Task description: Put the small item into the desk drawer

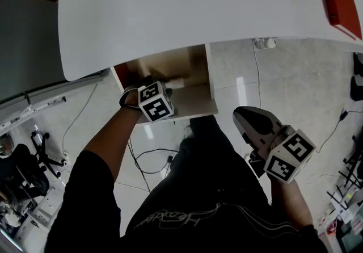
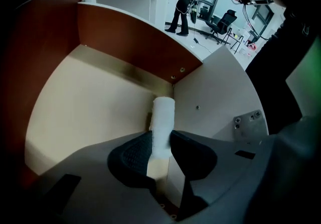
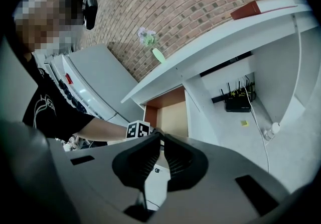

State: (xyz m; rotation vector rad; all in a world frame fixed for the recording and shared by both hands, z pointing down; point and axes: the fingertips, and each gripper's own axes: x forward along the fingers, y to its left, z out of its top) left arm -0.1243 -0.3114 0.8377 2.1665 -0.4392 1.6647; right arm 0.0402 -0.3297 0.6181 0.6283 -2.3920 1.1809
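White, short and roughly cylindrical, the small item (image 2: 162, 122) sits clamped between the jaws of the left gripper (image 2: 160, 142). This gripper points steeply down into the open desk drawer (image 2: 90, 112), which has a pale wooden floor and reddish-brown walls. The item's free end hangs near a corner of the drawer; whether it touches the floor cannot be told. In the head view the drawer stands out from under the broad white desk surface (image 1: 198, 2), with the left gripper over its interior. The right gripper (image 3: 159, 137) hangs well apart, beside the person's leg, its jaws drawn together on nothing. Progress, as judged: the drawer is open and the item is inside its space but not released. What is left is to part the left jaws, lay the item on the drawer floor, withdraw, and probably push the drawer shut.
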